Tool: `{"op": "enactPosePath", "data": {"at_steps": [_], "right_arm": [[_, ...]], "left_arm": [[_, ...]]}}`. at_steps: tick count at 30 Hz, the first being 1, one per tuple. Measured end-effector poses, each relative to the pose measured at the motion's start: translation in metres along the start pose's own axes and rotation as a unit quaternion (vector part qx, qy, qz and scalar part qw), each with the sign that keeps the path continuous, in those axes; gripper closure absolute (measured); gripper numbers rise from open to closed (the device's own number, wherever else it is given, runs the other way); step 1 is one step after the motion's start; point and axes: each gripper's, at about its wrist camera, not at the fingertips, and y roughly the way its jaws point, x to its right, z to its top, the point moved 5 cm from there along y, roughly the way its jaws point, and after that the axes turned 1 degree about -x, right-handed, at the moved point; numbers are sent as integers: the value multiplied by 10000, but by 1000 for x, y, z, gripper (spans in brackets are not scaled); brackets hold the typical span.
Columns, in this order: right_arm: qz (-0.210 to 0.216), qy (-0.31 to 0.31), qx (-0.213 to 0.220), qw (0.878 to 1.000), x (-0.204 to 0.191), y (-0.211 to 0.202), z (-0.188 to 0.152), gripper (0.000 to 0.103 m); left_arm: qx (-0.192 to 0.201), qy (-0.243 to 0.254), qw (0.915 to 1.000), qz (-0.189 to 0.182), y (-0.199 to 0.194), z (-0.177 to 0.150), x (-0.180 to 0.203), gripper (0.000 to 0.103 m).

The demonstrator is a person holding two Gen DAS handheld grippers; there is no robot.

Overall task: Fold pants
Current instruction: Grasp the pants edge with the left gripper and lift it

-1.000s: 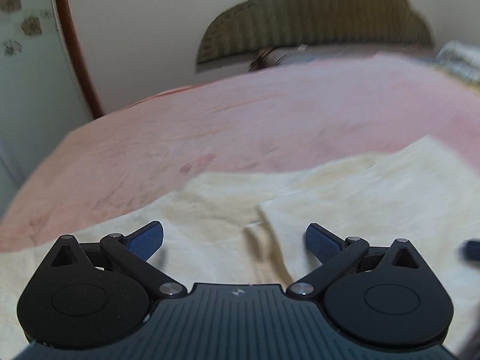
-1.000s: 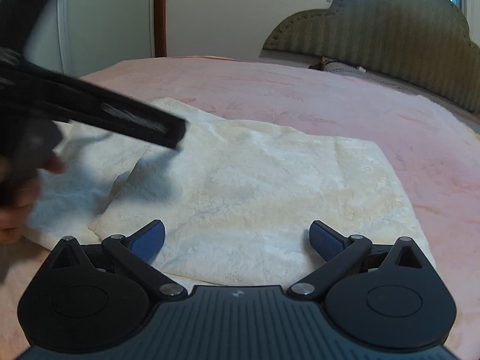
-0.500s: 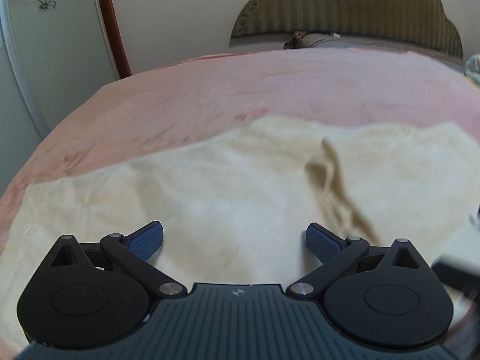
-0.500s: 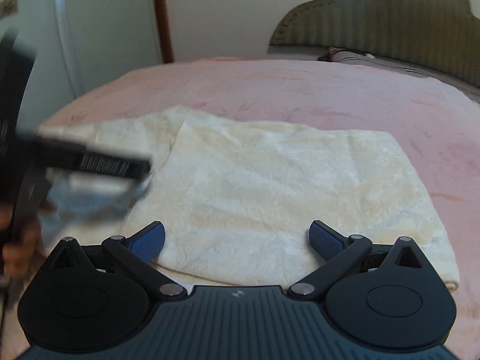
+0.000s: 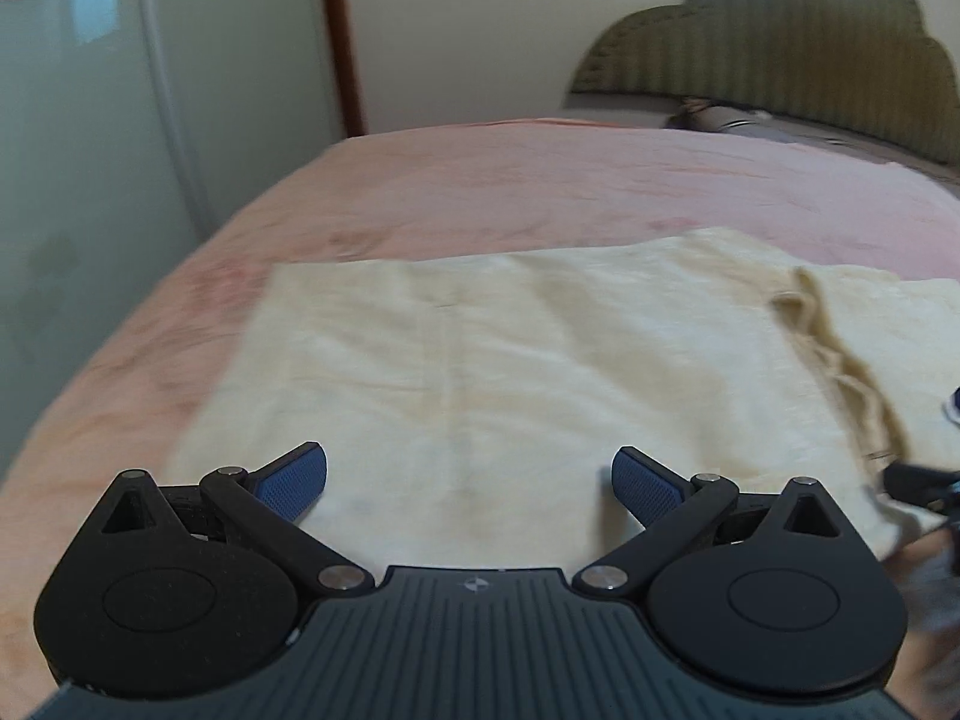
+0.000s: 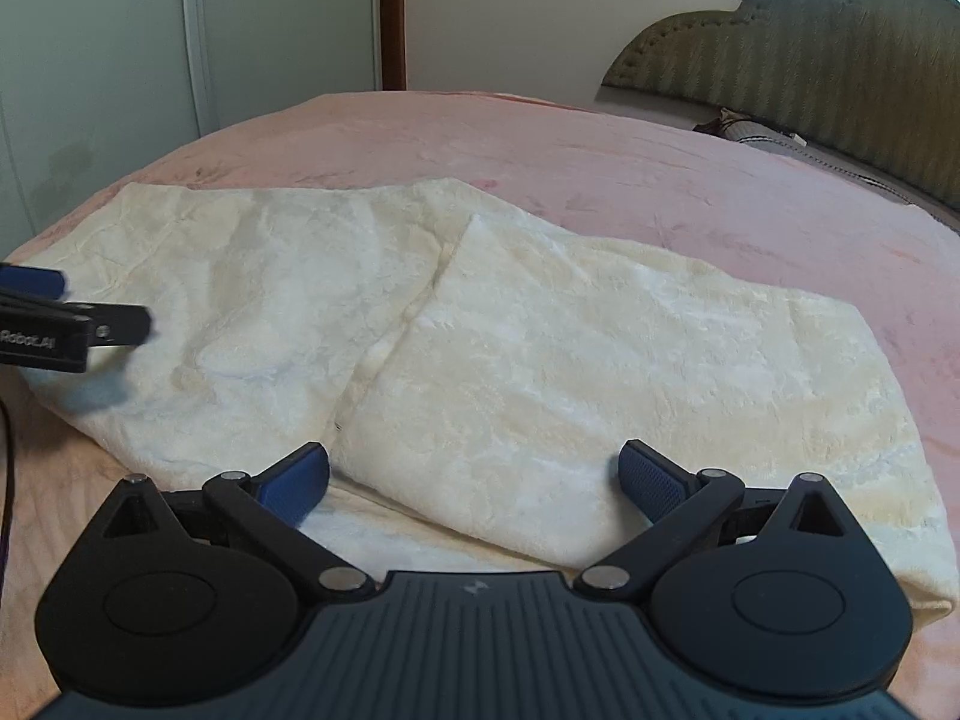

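Note:
Cream fleece pants (image 6: 540,360) lie flat on the pink bed, with the right part folded over as a doubled panel whose edge runs diagonally through the middle. In the left wrist view the single-layer part of the pants (image 5: 510,372) spreads ahead, the fold's edge at the right. My left gripper (image 5: 469,480) hovers open just above the near edge of the cloth, nothing between its blue pads. My right gripper (image 6: 474,477) is open too, low over the near edge of the folded panel. The left gripper (image 6: 72,330) also shows at the left edge of the right wrist view.
The pink bedspread (image 6: 600,150) extends beyond the pants toward an olive padded headboard (image 6: 810,42). A pale wardrobe (image 5: 90,150) and a brown door frame (image 5: 339,36) stand past the bed's left side. A grey pillow (image 5: 720,120) lies by the headboard.
My left gripper has swung left along the pants, from the fold area to the single-layer end. The right gripper has shifted slightly; both stay open and hold nothing.

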Motion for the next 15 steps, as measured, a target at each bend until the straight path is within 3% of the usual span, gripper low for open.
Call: {"op": "enactPosePath", "data": {"at_steps": [6,11,15], "right_arm": [[452,-1207,762,9887,-72,-19,19,0],[779,-2263,1022,9655,-146,-18,17,0],[512,-3054,1041,9451,-185,-7,9,0]], "left_arm": [[-80,-223,9985,485,-17,-4,-50,0],[-450,-840,9950,296,-17,-14,-89,0],[-678,-1608,9842,-299,-16,-21,-115,1]]}}
